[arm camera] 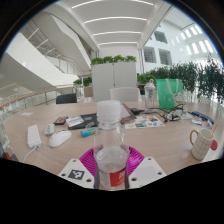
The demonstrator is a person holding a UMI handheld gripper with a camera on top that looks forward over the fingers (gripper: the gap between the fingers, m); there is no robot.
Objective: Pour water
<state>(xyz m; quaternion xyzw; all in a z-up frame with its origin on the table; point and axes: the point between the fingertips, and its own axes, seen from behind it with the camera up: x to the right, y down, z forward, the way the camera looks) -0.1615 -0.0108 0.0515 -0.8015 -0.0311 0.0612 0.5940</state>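
A clear plastic water bottle with a red label stands upright between my fingers, its neck and cap rising above the table line. My gripper is shut on the bottle, the magenta pads pressing its body from both sides. A white mug stands on the table off to the right, beyond the fingers. The bottle's base is hidden below the fingers.
The wooden table carries a white remote-like device, a white mouse, papers and a clear jar further back. Grey chairs and green plants stand beyond the table in an open atrium.
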